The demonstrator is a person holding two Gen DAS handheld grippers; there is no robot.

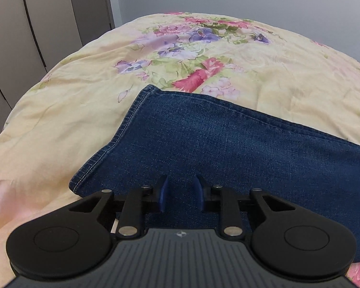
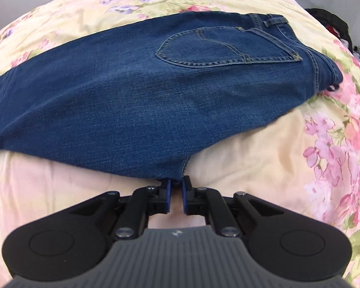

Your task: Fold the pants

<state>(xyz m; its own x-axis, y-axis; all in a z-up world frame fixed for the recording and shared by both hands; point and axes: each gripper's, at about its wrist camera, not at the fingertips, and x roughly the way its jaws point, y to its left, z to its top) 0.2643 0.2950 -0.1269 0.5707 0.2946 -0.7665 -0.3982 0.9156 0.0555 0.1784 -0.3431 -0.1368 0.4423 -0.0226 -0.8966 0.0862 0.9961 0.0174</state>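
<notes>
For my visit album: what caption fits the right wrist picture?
Right gripper meets the near edge of blue jeans lying on a floral bedspread.

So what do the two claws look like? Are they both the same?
Yes, they look alike. The left claw and the right claw each have two short fingers with blue pads, joined by black bars with silver pins to two big round black discs. Behind sits a grey ribbed plate with a small white mark. No cables, sleeves or hands show.
</notes>
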